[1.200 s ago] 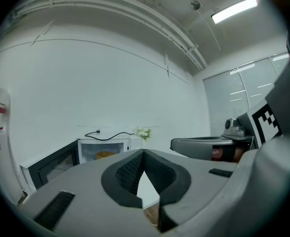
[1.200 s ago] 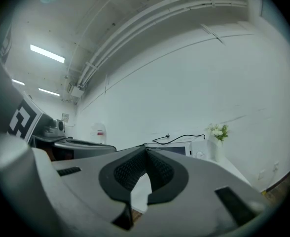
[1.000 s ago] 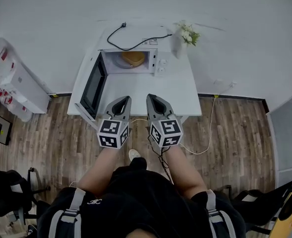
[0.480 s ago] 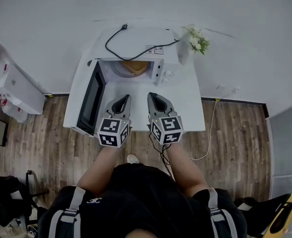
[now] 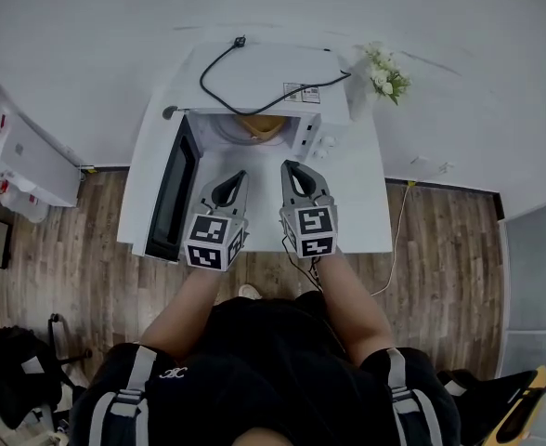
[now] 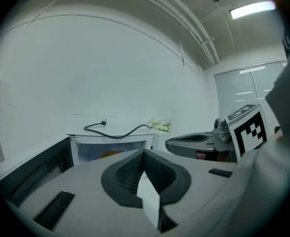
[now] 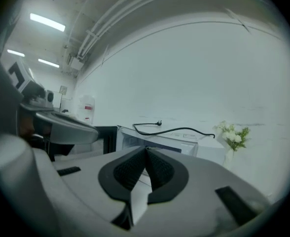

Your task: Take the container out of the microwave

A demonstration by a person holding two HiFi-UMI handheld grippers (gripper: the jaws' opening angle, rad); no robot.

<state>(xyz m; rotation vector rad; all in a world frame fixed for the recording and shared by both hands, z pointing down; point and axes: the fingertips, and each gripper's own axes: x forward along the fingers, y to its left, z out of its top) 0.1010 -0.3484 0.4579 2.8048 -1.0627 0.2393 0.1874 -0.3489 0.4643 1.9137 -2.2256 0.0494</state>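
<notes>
**Both grippers have closed in on the open microwave; container still inside**

Both grippers have travelled forward side by side over the last second, and the gap between their tips and the oven mouth has shrunk to a short stretch of bare tabletop. The left gripper [image 5: 239, 177] and the right gripper [image 5: 292, 167] hang level over the table [image 5: 361, 203], near each other and pointing into the microwave [image 5: 264, 72]. Each gripper's own view shows its dark pads pressed together at the tip with nothing between them, so both are clenched and empty.

The container [image 5: 259, 126], orange-yellow, sits in the cavity straight ahead of the two tips, slightly nearer the line of the left gripper. The door [image 5: 166, 193] stands swung fully out, just to the left of the left gripper, so the way in is clear. My reading is that this is the approach step: the jaws would have to part before they can take the container, and neither has reached it.

Beyond the tips, a black cord [image 5: 227, 63] lies looped across the oven's top. A small bunch of white flowers [image 5: 386, 74] stands ahead and to the right of the right gripper, beside the oven. The table is white, set against a pale wall, with wood-plank floor [image 5: 59, 268] on both sides of it and a thin cable [image 5: 398, 240] trailing down to the right.
</notes>
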